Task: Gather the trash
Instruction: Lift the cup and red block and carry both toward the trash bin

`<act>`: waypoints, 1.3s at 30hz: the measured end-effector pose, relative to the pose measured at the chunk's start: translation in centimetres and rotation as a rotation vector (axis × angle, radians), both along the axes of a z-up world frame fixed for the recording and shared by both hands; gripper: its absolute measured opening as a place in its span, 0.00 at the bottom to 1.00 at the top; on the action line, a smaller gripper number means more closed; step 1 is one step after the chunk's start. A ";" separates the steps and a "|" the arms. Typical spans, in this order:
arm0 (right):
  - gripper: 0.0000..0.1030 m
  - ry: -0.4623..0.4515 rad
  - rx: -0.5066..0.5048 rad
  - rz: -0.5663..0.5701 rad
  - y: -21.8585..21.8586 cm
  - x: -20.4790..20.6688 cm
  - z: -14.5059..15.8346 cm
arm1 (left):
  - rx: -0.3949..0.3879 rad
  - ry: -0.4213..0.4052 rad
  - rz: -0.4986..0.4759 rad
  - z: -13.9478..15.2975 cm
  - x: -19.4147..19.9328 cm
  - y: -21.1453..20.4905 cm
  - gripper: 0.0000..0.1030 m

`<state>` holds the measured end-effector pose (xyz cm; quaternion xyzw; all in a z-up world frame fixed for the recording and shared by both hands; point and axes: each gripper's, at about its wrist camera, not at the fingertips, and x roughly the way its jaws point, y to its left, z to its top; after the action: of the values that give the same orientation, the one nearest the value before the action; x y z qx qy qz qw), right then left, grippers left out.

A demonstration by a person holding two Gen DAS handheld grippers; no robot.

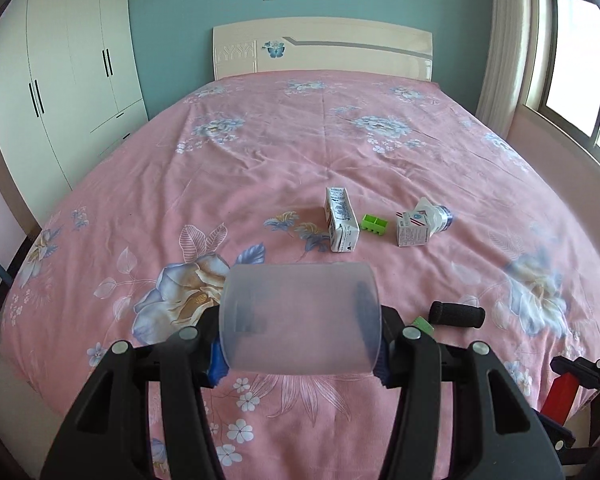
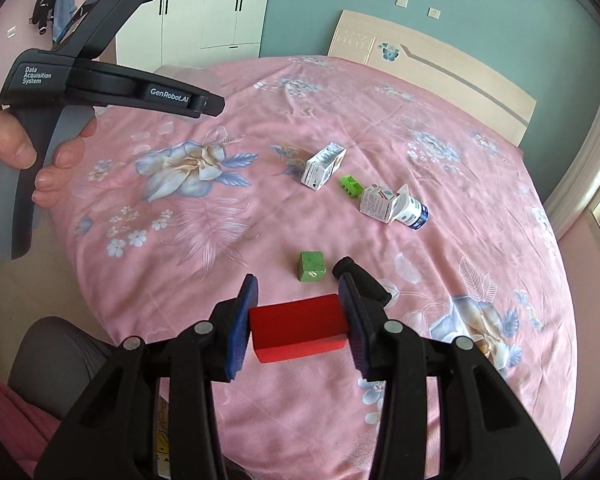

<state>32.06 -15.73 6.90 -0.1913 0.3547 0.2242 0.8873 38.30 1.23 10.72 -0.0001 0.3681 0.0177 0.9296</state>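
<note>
**Both tongs loaded above the pink bed**

The left gripper [image 1: 300, 320] is clenched on a frosted plastic cup [image 1: 300, 318], held sideways between its blue pads; the fingers show as dark shapes through the cup's wall. The right gripper [image 2: 298, 320] grips a red block [image 2: 298, 328] between its blue pads [image 2: 242, 320], the block spanning the gap from pad to pad.

Just beyond the right gripper, a green cube [image 2: 311, 266] sits on the bedspread [image 2: 220, 280], and a black foam grip [image 2: 360, 280] lies beside it, partly behind the right finger. In the left view the same foam grip [image 1: 456, 314] lies to the right of the cup, with a corner of the green cube [image 1: 422, 325] peeking out next to it.

Farther up the bed lies the trash, in a loose row: a white carton [image 1: 341, 220] on its side, a small green tray [image 1: 374, 226] just beside it, then a second, smaller carton [image 1: 411, 229] touching a white tub [image 1: 438, 214] with its lid peeled up. All four rest on the bedspread, well apart from both grippers.

In the right view a hand [image 2: 32, 152] holds the left gripper's grey handle. Behind the bed stand a cream headboard [image 1: 322, 48], a white wardrobe [image 1: 60, 76] at left and a window [image 1: 576, 68] at right.
</note>
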 end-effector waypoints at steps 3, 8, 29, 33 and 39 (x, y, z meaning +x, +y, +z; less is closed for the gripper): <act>0.42 -0.043 0.024 -0.019 0.5 -2.2 2.9 | 0.019 -0.063 -0.031 3.3 -3.6 0.3 0.54; 0.42 -0.130 0.044 -0.052 1.0 -6.0 8.0 | 0.052 -0.168 -0.083 8.2 -9.6 0.7 0.54; 0.42 -0.330 0.058 -0.040 2.5 -19.6 19.0 | 0.149 -0.360 -0.241 15.0 -26.8 0.3 0.54; 0.42 -0.298 0.041 -0.029 2.8 -20.4 17.0 | 0.141 -0.309 -0.268 12.5 -27.2 0.3 0.54; 0.42 -0.208 0.014 -0.021 3.4 -20.0 11.9 | 0.163 -0.203 -0.284 6.5 -26.6 0.3 0.54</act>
<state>12.01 -12.33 18.80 -0.2037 0.2613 0.1964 0.9229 11.70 1.57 17.23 0.1253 0.2659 -0.0842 0.9521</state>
